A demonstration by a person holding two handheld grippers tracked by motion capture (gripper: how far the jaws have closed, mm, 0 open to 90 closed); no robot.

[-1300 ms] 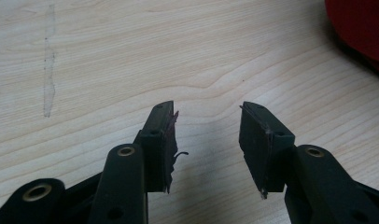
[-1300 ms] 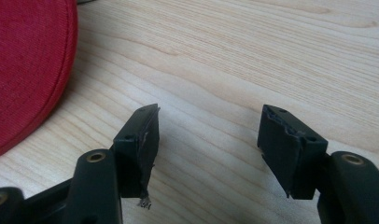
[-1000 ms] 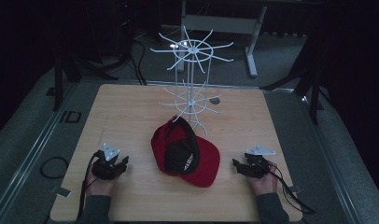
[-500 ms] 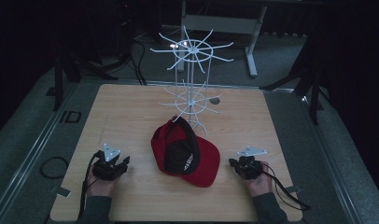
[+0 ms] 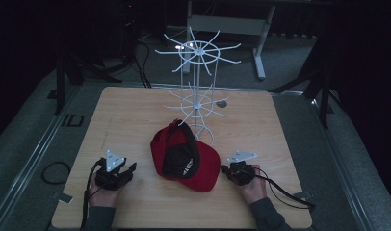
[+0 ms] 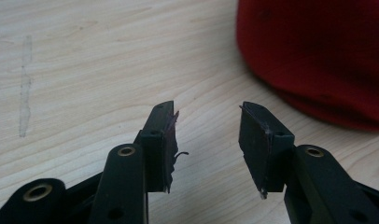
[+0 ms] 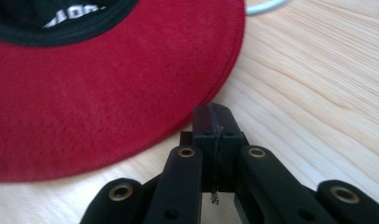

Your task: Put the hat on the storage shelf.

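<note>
1. Since the earlier frame, the right gripper (image 5: 230, 170) has been brought beside the red cap's (image 5: 184, 156) brim, jaws closed together, empty.
2. Left gripper (image 6: 208, 140) is half-open, the cap ahead, unheld.
3. Hanging on the white rack (image 5: 198, 91) remains undone.

Dim overhead shot, bright close-ups

The high view is dark and grainy: only the table (image 5: 136, 115) catches soft light from above, its surroundings falling to black, with a small glare on the white wire rack (image 5: 197, 53). Both gripper views are well lit and sharp on the wood grain, though the near jaws blur at the bottom edge.
</note>
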